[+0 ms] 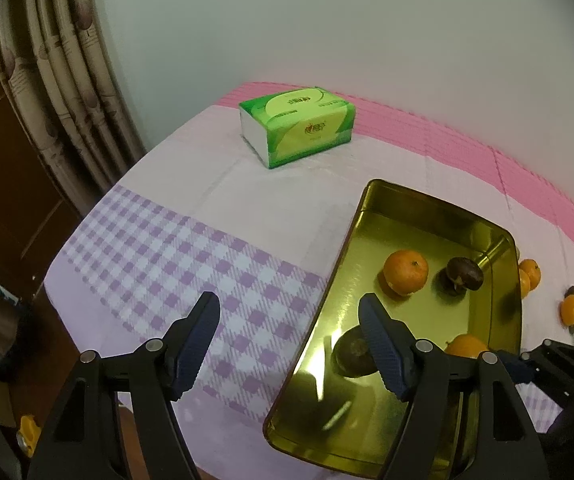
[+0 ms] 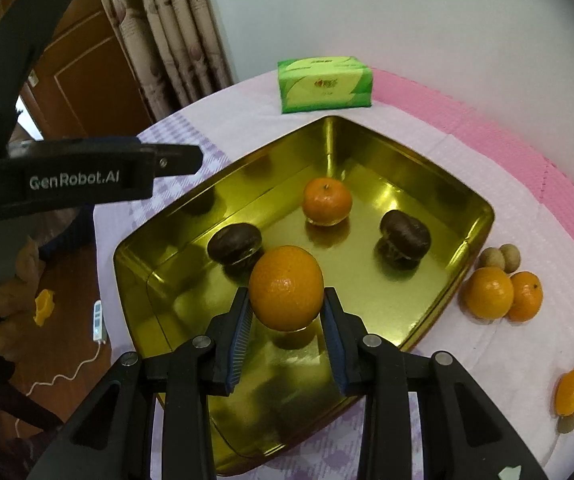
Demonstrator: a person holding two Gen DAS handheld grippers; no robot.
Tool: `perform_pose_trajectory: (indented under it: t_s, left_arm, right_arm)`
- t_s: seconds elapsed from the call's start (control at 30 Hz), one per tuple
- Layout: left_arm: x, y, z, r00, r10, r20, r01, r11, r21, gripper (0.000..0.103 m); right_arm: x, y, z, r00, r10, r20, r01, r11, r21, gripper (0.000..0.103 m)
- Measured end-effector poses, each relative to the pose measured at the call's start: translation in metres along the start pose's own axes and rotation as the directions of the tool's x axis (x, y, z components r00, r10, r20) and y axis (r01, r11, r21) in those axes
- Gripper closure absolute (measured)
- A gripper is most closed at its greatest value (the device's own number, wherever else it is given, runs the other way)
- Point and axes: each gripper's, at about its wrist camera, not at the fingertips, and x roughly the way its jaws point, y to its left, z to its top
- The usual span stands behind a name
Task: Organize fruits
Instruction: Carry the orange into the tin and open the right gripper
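Note:
My right gripper (image 2: 285, 296) is shut on an orange (image 2: 287, 288) and holds it just above the floor of the gold metal tray (image 2: 371, 296). Another orange (image 2: 327, 200) and two dark brown fruits (image 2: 234, 247) (image 2: 405, 236) lie in the tray. In the left wrist view, my left gripper (image 1: 291, 320) stands open over the tray's left rim (image 1: 351, 248), with nothing between its fingers. One of its fingers is over the checked cloth, the other over a dark fruit (image 1: 353, 350). The held orange (image 1: 467, 346) shows at the tray's near right.
Two oranges (image 2: 488, 292) (image 2: 526, 295) and two small tan fruits (image 2: 505, 258) lie on the cloth right of the tray. Another orange (image 2: 573, 386) lies further right. A green tissue pack (image 1: 297, 124) sits behind the tray. The table edge drops off at left, by the curtain.

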Motion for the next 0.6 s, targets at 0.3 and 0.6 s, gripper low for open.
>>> perform_pose_trajectory:
  t_s: [0.3,0.6]
  left_arm:
    - [0.0054,-0.0058,-0.0027,1.0,-0.011,-0.029,0.012,1.0,0.017,0.031]
    - [0.007,-0.007,-0.0034,0.999,-0.011,-0.039,0.012,1.0,0.018,0.03]
  right_arm:
    - [0.0083,0.0027,-0.0038,0.999,0.003,-0.032,-0.003,1.0,-0.008,0.07]
    - [0.0037,0.0084,-0.0039,1.0,0.014,-0.022,-0.014,1.0,-0.005,0.07]
